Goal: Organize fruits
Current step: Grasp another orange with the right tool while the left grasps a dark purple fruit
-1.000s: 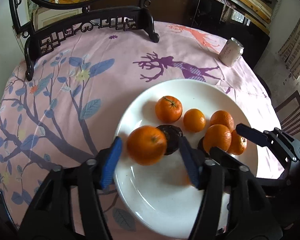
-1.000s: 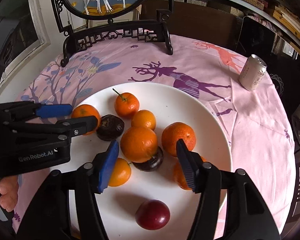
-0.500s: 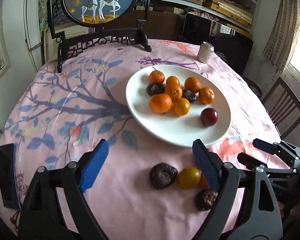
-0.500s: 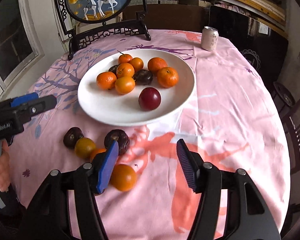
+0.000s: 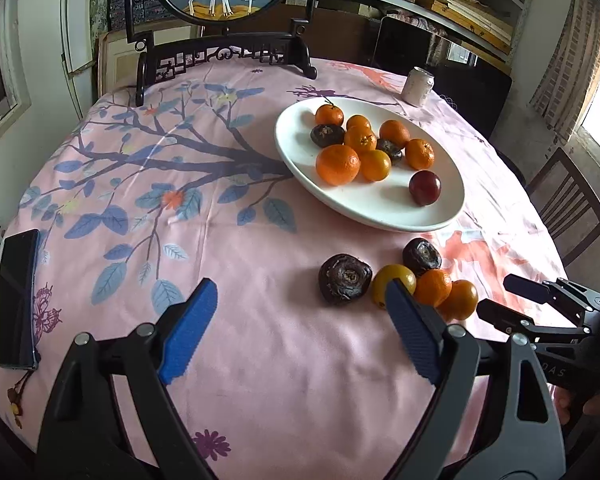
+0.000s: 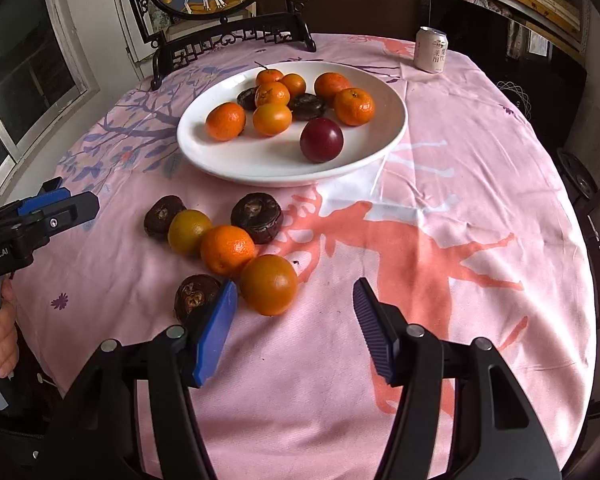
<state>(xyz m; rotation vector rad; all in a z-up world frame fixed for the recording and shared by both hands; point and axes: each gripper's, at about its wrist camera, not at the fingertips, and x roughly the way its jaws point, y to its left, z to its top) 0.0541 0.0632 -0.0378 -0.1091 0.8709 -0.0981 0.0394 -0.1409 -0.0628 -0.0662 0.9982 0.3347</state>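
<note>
A white plate (image 5: 364, 210) (image 6: 256, 164) holds several oranges, two dark wrinkled fruits and a red plum (image 5: 424, 187) (image 6: 321, 140). Loose fruit lies on the pink cloth nearer me: a dark fruit (image 5: 344, 278), a yellow fruit (image 5: 393, 284), oranges (image 6: 227, 249) (image 6: 268, 284) and more dark fruits (image 6: 257, 212) (image 6: 196, 296). My left gripper (image 5: 300, 332) is open and empty, above the cloth short of the loose fruit. My right gripper (image 6: 294, 326) is open and empty, just right of the nearest orange. Each gripper shows in the other's view.
A drinks can (image 5: 418, 86) (image 6: 431, 49) stands beyond the plate. A dark carved stand with a round deer picture (image 5: 224, 12) is at the table's far edge. A black phone (image 5: 16, 296) lies at the left edge. A wooden chair (image 5: 568, 208) is on the right.
Both grippers have pulled back from over the plate toward the near side of the table. An orange that sat between the left fingers now lies on the plate. The loose fruit has come into view.
</note>
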